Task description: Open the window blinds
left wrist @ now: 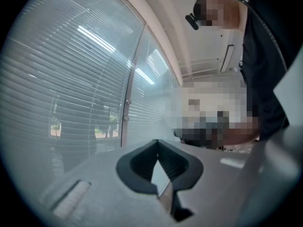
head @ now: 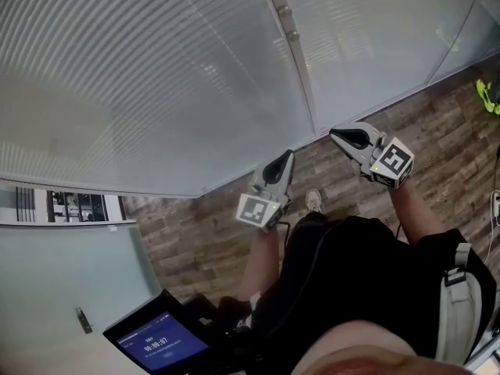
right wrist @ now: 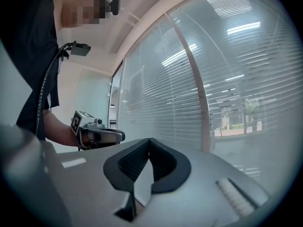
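The window blinds [head: 141, 76] hang fully lowered across the glass wall that fills the upper half of the head view. Their slats are tilted almost shut, though the gripper views show a hint of trees between them. At lower left a dark screen [head: 160, 341] shows bright digits too small to read. Next comes the left gripper [head: 287, 157], held level and aimed at the foot of the window, near it but not touching. Its two jaws meet tip to tip with nothing between them. A pale upright post [head: 293, 45] with two small knobs divides the blinds into panels just above it. The right gripper [head: 336, 136] is carried the same way, jaws pressed together and empty. Both are probably kept closed and low because the person, standing on the wooden floor [head: 195, 233], is only approaching and has nothing to grasp yet. No cord, wand or handle for the blinds shows in any view, and whether the knobs work them cannot be told. The top of the blinds is cut off. A green object [head: 488, 96] at the right edge is half out of frame.
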The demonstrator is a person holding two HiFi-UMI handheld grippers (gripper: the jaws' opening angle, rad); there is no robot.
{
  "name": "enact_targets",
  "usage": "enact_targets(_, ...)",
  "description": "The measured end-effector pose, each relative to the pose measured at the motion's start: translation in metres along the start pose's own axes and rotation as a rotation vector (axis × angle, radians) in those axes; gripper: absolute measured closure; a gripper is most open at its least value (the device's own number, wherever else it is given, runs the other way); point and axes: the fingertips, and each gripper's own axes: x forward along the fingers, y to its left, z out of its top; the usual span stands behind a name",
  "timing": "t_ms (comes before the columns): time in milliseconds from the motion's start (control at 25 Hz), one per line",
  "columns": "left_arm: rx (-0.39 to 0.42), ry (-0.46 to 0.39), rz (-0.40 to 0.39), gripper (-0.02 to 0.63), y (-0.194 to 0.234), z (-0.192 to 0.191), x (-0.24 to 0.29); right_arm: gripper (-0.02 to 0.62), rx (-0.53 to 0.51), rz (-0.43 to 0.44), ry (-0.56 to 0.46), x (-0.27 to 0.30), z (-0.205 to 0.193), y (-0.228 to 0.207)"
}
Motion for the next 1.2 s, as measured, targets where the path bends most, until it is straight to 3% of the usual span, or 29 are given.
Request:
enact_targets(160, 0.007, -0.002, -0.041, 0.603, 0.034, 0.005, 0.021, 0.589, -0.023, -0.049, 0.009, 0.028, 0.011, -0.029)
enact_targets(360, 0.018, -0.01, -0.076, 0.603, 0.061, 0.016, 0.037, 0.589, -0.172, -0.063, 0.082, 0.057, 0.018, -0.041)
enact_targets(880, 0.076, -0.032, -0.157, 0.603, 0.088, 0.035, 0.056, 0.589, -0.163, -0.139, 0.022, 0.074, 0.032, -0.061)
enact_targets(1200, 0.119, -0.042, -0.22, 0.603, 0.118, 0.051, 0.072, 0.589, -0.358, -0.312, 0.091, 0.075, 0.06, -0.12)
